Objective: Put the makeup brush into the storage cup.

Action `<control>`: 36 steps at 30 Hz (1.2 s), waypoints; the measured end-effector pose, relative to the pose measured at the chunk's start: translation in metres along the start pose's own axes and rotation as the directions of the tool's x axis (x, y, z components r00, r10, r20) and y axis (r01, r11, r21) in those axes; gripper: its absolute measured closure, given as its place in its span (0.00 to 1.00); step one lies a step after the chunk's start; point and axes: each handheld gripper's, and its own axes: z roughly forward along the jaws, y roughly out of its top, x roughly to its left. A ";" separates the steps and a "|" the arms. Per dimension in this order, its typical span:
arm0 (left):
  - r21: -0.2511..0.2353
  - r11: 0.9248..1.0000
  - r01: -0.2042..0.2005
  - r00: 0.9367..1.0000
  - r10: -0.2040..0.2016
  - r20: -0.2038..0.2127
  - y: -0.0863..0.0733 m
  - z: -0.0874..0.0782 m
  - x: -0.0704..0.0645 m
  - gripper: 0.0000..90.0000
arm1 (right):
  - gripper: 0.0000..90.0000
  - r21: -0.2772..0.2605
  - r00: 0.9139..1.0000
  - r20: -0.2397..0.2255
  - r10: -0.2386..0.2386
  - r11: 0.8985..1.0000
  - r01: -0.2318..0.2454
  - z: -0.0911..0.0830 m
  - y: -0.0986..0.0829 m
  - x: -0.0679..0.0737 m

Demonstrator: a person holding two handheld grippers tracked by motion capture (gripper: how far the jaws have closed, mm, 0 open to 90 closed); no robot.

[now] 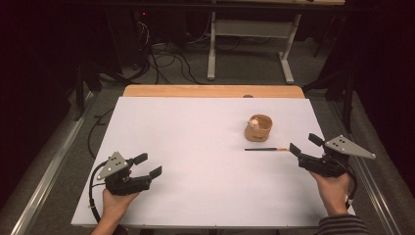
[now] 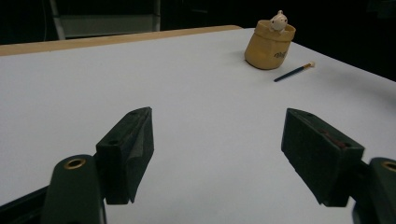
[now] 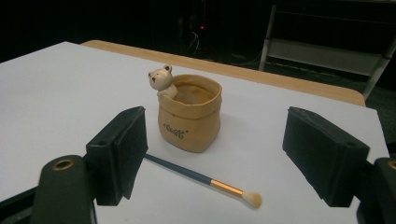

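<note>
A tan ceramic pot [image 1: 258, 129] shaped like a sack, with a small white bear figure [image 1: 254, 122] on its rim, stands right of the table's middle. A thin dark-handled brush [image 1: 265, 149] with a pale tip lies flat just in front of it. My right gripper [image 1: 304, 145] hovers open at the right edge, jaws wide, pointing at the pot [image 3: 190, 119] and the brush [image 3: 201, 178]. My left gripper [image 1: 148, 165] is open near the front left, holding nothing. Far off in its view stand the pot [image 2: 270, 43] and the brush [image 2: 293, 72].
A white sheet [image 1: 195, 147] covers the table, with a wooden strip [image 1: 213, 91] showing at the far edge. Beyond it stand a grey table frame [image 1: 249, 44] and cables on the floor. Metal rails run along both sides.
</note>
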 end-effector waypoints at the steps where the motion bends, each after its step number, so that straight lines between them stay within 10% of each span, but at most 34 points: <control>1: 0.001 1.000 0.000 1.000 0.000 0.000 0.000 0.000 0.000 0.29 | 0.26 0.003 1.000 0.001 0.004 1.000 -0.004 0.001 0.001 0.000; 36: -0.007 1.000 0.005 1.000 -0.005 0.001 0.000 -0.001 0.000 0.28 | 0.27 0.057 0.999 0.015 0.030 0.998 -0.031 0.051 0.032 -0.016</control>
